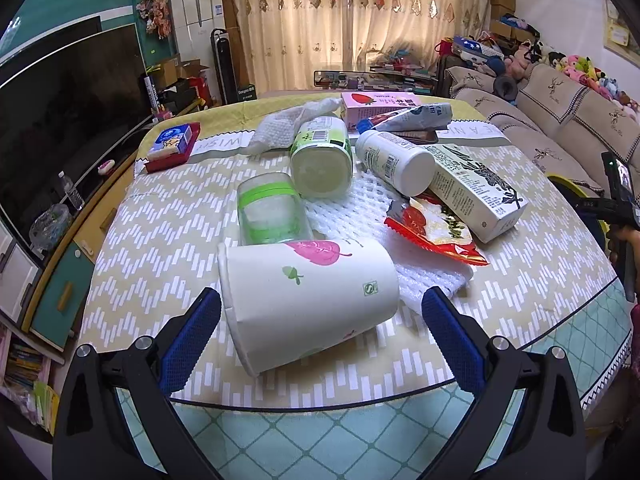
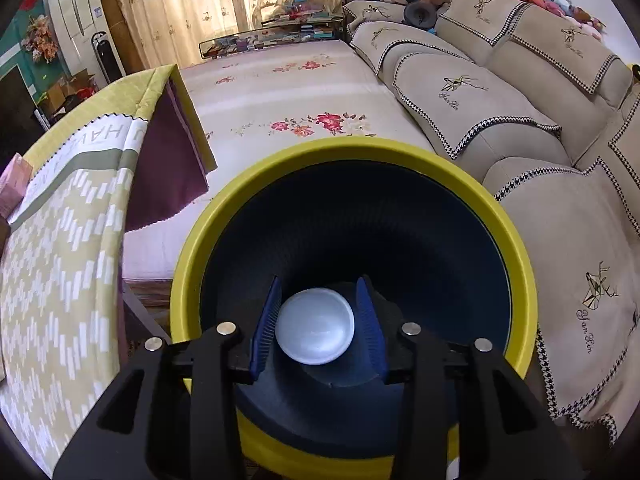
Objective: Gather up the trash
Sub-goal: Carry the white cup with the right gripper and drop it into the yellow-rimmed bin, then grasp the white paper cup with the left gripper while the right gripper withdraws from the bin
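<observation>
left claw [image 1: 320, 312] stands wide, its blue pads either side of a paper cup [image 1: 308, 300] that lies on its side on the table [image 1: 520, 300], neither pad pressing it. the cup's long axis runs across the claw, mouth toward the left pad, so closing would squeeze it end to end (a turn of the wrist looks wiser). beyond it lie a clear cup [image 1: 272, 212], two bottles, cartons and a red wrapper [image 1: 436, 232]. right claw [image 2: 316, 328] points steeply down into the yellow-rimmed bin [image 2: 352, 152], jaws partly apart around a white round piece [image 2: 316, 326]; whether the pads touch it i cannot tell. the left hand is nearer the table's trash.
</observation>
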A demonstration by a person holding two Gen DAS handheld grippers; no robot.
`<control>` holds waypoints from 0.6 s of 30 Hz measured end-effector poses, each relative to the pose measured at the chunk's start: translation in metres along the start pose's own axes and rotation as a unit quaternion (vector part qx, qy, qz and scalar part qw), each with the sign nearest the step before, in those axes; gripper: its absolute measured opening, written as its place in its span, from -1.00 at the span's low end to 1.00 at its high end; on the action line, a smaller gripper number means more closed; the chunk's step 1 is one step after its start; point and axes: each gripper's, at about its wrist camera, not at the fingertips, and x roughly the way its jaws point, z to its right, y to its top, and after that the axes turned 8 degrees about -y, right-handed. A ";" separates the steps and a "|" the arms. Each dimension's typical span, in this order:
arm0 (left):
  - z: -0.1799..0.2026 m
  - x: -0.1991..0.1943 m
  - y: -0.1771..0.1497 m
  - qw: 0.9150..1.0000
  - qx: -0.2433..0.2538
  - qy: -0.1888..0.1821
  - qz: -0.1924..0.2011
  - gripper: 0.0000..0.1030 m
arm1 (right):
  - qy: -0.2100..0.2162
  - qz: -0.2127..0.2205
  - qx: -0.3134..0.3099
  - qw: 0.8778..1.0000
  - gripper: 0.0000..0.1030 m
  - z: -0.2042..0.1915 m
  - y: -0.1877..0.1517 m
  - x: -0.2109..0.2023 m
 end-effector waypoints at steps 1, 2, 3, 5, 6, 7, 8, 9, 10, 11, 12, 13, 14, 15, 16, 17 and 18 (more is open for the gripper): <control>0.001 -0.001 0.000 1.000 0.003 -0.003 0.000 0.88 | 0.004 0.003 0.000 1.000 -0.12 0.001 -0.005 -0.005; 0.002 -0.001 0.001 1.000 0.005 -0.005 0.000 0.85 | 0.006 0.006 0.000 1.000 -0.11 0.000 -0.008 -0.010; 0.003 -0.001 0.001 1.000 0.007 -0.007 -0.001 0.77 | 0.009 0.012 -0.001 1.000 -0.11 0.002 -0.012 -0.016; 0.004 0.001 0.002 1.000 0.008 -0.014 -0.005 0.59 | 0.012 0.022 -0.003 1.000 -0.08 0.003 -0.016 -0.028; 0.006 0.002 0.003 1.000 0.009 -0.019 -0.009 0.40 | 0.015 0.025 -0.002 1.000 -0.07 0.003 -0.018 -0.032; 0.006 0.003 0.003 1.000 0.009 -0.023 -0.012 0.22 | 0.022 0.031 0.002 0.999 -0.04 0.006 -0.021 -0.040; 0.007 0.004 0.003 0.999 0.008 -0.028 -0.014 0.16 | 0.026 0.034 0.004 0.999 -0.02 0.008 -0.024 -0.045; 0.007 0.004 0.003 0.999 0.007 -0.034 -0.015 0.00 | 0.031 0.040 0.006 0.999 -0.02 0.011 -0.027 -0.051; 0.008 0.005 0.003 0.999 0.003 -0.043 -0.018 -0.13 | 0.034 0.044 0.007 0.998 -0.01 0.011 -0.032 -0.057; 0.009 0.005 0.003 0.998 -0.001 -0.052 -0.020 -0.38 | 0.038 0.049 0.008 0.998 -0.01 0.013 -0.034 -0.063; 0.009 0.006 0.003 0.998 -0.002 -0.056 -0.021 -0.60 | 0.041 0.055 0.010 0.998 -0.01 0.015 -0.038 -0.070; 0.011 0.005 0.003 0.998 -0.001 -0.059 -0.022 -0.83 | 0.043 0.061 0.012 0.997 0.00 0.016 -0.040 -0.076; 0.014 0.004 0.002 0.998 0.004 -0.057 -0.021 -0.92 | 0.044 0.065 0.013 0.997 0.00 0.018 -0.042 -0.080; 0.016 0.004 0.002 0.998 0.008 -0.056 -0.021 -0.95 | 0.047 0.070 0.014 0.996 0.00 0.021 -0.043 -0.085; 0.020 0.001 0.002 0.998 0.016 -0.058 -0.019 -0.96 | 0.051 0.075 0.017 0.996 0.01 0.023 -0.046 -0.090; 0.022 -0.001 0.003 0.998 0.019 -0.061 -0.018 -0.96 | 0.054 0.080 0.020 0.995 0.02 0.024 -0.050 -0.096; 0.027 -0.006 0.004 0.997 0.025 -0.068 -0.015 -0.96 | 0.056 0.083 0.021 0.995 0.02 0.025 -0.054 -0.100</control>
